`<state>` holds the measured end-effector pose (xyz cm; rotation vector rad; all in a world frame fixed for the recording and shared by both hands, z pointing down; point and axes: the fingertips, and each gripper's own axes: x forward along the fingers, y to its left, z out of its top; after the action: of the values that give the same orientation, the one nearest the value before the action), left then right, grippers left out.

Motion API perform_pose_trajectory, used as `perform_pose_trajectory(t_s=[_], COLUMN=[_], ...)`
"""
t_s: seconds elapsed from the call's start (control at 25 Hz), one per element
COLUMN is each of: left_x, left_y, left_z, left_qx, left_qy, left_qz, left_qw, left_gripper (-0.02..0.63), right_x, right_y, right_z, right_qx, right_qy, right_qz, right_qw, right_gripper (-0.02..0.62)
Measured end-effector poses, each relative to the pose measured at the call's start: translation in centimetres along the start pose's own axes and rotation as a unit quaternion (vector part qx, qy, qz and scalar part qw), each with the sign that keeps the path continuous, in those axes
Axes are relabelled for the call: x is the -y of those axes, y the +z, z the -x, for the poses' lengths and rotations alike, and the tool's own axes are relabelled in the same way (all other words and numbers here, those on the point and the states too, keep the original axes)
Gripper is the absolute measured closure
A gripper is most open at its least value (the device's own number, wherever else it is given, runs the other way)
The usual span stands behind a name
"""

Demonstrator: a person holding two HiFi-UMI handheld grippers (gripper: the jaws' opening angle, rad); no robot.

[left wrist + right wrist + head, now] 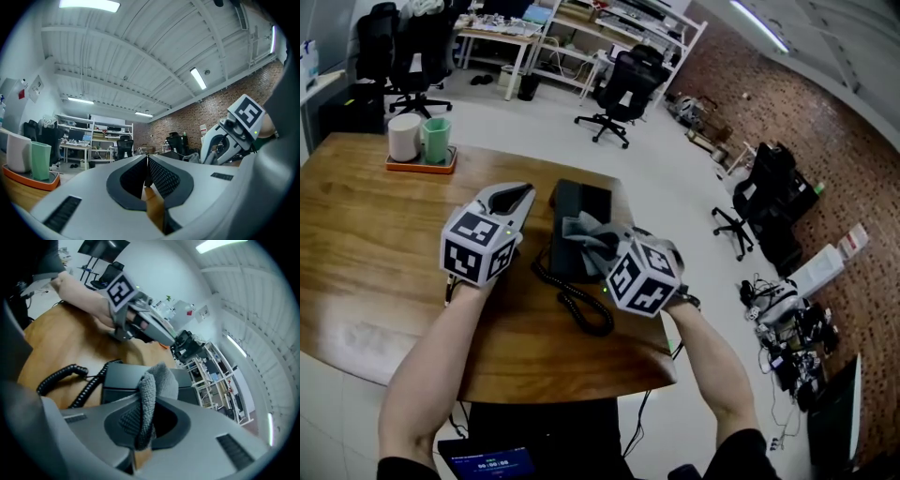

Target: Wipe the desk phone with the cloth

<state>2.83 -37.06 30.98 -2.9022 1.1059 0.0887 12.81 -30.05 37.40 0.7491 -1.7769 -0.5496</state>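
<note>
The right gripper [140,427] pinches the cloth [158,380] over the phone [119,378], so wiping seems unfinished; the left gripper [146,176] is closed and empty.

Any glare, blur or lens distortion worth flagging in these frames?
Head view: fisheye bends the room's edges; a pale glare patch sits on the table. Left gripper view: dark rounded corners, ceiling lamp blown out. Right gripper view: same dark corners, yet the cloth and phone look fairly sharp.
</note>
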Motion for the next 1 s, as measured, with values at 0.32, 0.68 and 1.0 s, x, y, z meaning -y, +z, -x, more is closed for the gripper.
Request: perform_pose_trajectory(t_s=[0.32, 0.68, 1.0], left_x=[0.1, 0.9, 0.8], left_y=[0.0, 0.1, 0.2], left_z=[0.0, -0.2, -0.3], left_qx=[-0.002, -0.001, -0.002], left_qy=[-0.004, -0.007, -0.01], left_qz=[0.003, 0.004, -0.001], left_qw=[1.0, 1.0, 0.9999], left_gripper=[0.606, 0.606, 0.606], right_x=[-3.1, 13.5, 7.4], right_y=[1.0, -0.4, -0.4], right_z=[3.1, -2.2, -2.3], right_qx=[0.025, 0.04, 0.016], right_qy=[0.068, -0.138, -0.07], right_qz=[0.041, -0.167, -0.093], right_qw=[0.996, 0.975, 0.993], right_gripper=[0.571, 0.571, 0.571])
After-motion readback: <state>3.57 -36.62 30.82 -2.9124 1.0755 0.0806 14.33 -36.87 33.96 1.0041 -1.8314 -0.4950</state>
